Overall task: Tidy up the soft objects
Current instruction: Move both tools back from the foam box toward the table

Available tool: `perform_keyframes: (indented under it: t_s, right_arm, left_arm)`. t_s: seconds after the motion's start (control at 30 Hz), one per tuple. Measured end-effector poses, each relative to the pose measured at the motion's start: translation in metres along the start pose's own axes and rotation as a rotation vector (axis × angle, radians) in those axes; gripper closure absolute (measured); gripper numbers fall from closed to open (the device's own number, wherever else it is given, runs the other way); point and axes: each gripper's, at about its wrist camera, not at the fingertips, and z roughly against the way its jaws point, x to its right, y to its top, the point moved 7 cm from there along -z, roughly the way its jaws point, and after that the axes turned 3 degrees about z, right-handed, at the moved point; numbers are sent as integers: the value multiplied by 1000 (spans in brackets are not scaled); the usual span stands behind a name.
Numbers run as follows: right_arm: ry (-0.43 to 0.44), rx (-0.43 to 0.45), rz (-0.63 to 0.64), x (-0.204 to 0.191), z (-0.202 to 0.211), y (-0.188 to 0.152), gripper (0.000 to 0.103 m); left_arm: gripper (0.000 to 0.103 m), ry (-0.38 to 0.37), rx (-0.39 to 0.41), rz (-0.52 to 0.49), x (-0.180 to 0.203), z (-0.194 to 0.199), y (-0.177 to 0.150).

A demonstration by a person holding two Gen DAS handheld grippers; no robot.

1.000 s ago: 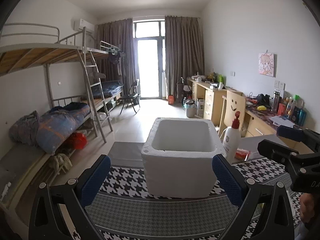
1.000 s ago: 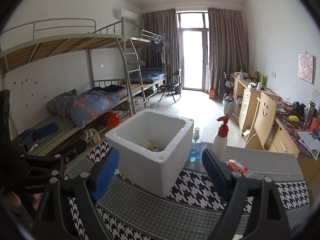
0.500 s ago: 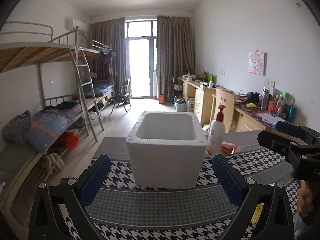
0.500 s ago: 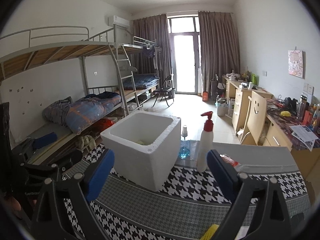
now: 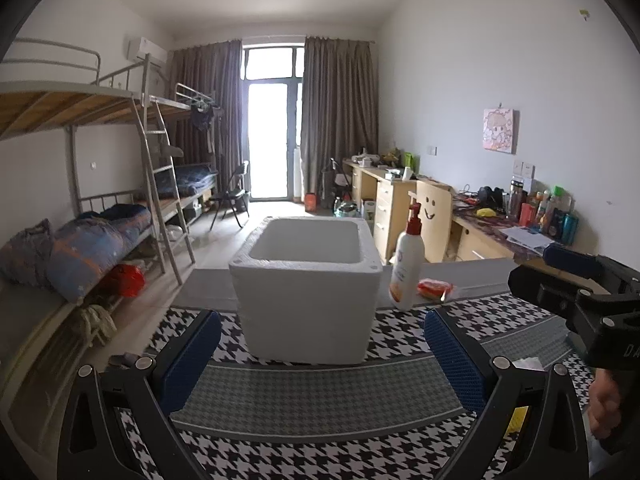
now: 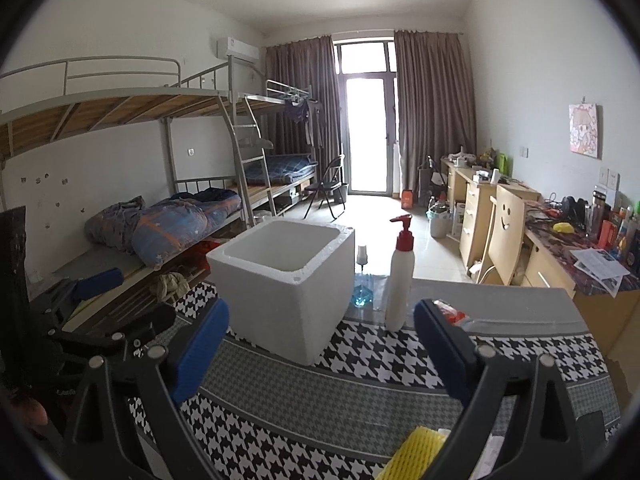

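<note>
A white foam box (image 5: 306, 288) stands on the houndstooth table cloth (image 5: 304, 392); it also shows in the right wrist view (image 6: 288, 280). Its inside is hidden from both views. My left gripper (image 5: 320, 360) is open and empty, held back from the box's near side. My right gripper (image 6: 322, 352) is open and empty, to the right of the left one. A yellow foam net sleeve (image 6: 416, 452) lies on the cloth at the near edge, below my right gripper; a bit of it shows in the left wrist view (image 5: 516, 420).
A white pump bottle (image 5: 408, 264) stands just right of the box, with a red packet (image 5: 434, 288) beside it. A small blue spray bottle (image 6: 362, 280) stands behind the box. Bunk beds line the left, desks and a chair the right.
Both grippers have pulled back and lower from the box, which looks smaller now. The yellow sleeve has come into the right wrist view. Both grippers stay open.
</note>
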Motion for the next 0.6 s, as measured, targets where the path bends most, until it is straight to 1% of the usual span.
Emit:
perform_keyframes:
  t_s: [0.17,0.3,0.47,0.6]
  right_arm:
    - [-5,5,0,1,4,-6,7]
    - [-38,22,20,3,12,-13,7]
    - [-25,22,10,6,17,-23,7]
    - [-34,34,5,7,23,-28,7]
  left_arm:
    - [1,-15,-10,5,5,0,-10]
    - [1,-30,-2,16,9,5,-14]
    - [1,-38,10,3,17,10,-19]
    - [1,-42,14,-9,20,8,-26]
